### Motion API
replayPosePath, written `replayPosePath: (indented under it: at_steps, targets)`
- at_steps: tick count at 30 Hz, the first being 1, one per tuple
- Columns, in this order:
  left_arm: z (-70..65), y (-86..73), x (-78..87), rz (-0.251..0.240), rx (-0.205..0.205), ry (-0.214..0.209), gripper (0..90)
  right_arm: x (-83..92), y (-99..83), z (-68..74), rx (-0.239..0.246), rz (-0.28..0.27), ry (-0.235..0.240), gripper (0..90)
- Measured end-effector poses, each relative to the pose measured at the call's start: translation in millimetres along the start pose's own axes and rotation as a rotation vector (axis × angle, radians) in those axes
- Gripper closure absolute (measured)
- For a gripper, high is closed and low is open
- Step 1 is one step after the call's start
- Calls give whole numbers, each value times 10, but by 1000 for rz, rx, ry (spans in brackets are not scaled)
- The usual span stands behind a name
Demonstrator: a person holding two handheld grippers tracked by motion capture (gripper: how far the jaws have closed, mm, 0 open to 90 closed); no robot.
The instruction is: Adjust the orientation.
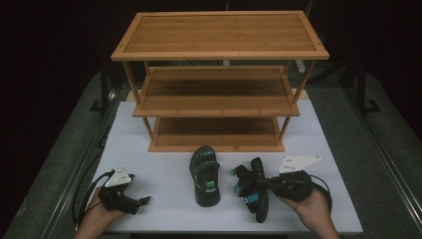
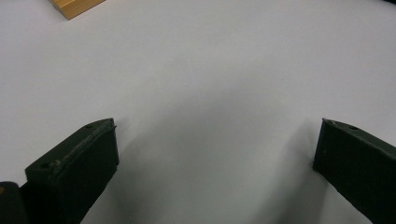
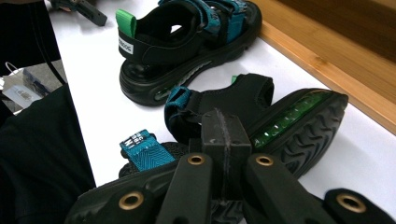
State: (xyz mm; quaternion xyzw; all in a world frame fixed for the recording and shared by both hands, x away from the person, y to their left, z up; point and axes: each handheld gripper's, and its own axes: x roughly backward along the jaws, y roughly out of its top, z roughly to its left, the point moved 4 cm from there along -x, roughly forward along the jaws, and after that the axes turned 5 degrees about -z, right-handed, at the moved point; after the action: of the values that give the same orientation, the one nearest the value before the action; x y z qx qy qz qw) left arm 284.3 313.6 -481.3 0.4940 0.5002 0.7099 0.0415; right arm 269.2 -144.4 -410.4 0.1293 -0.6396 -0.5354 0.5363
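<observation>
A black sandal with teal straps (image 1: 205,177) stands upright on the white table (image 1: 129,144), in front of the wooden rack. Its pair (image 1: 260,205) lies tipped on its side to the right, sole (image 3: 299,121) turned toward the rack. My right gripper (image 1: 251,183) lies across that tipped sandal. In the right gripper view its jaws (image 3: 224,126) are pressed together, tips against the black and teal straps; I see nothing between them. The upright sandal (image 3: 187,42) lies beyond. My left gripper (image 1: 144,200) rests at the table's front left, jaws wide apart over bare table (image 2: 215,128).
A three-tier wooden rack (image 1: 219,99) stands at the back of the table, its shelves bare; its bottom edge (image 3: 327,51) runs close behind the sandals, and a corner (image 2: 74,7) lies ahead of my left gripper. Dark floor and metal rails flank the table.
</observation>
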Motion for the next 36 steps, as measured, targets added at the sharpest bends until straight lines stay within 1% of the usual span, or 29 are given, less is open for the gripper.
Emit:
replayPosePath:
  at_steps: [7, 14, 18, 23, 29, 33, 36]
  targets:
    - [0, 0, 0, 0, 0, 1, 0, 103, -42, -56, -24, -15, -17, 898]
    - [1, 0, 0, 1, -2, 0, 0, 205, -91, -109, -35, -20, -35, 898]
    - [1, 0, 0, 1, -2, 0, 0, 299, -152, -163, -46, -18, -57, 898]
    - [-1, 0, -1, 1, 0, 0, 0, 397, -255, -235, -71, -23, -79, 898]
    - [-1, 0, -1, 1, 0, 1, 0, 446, -344, -302, -114, -43, -67, 898]
    - [-1, 0, -1, 1, 0, 0, 0, 466, -382, -331, -123, -44, -68, 898]
    - [-1, 0, -1, 1, 0, 0, 0, 486, -431, -367, -146, -51, -63, 898]
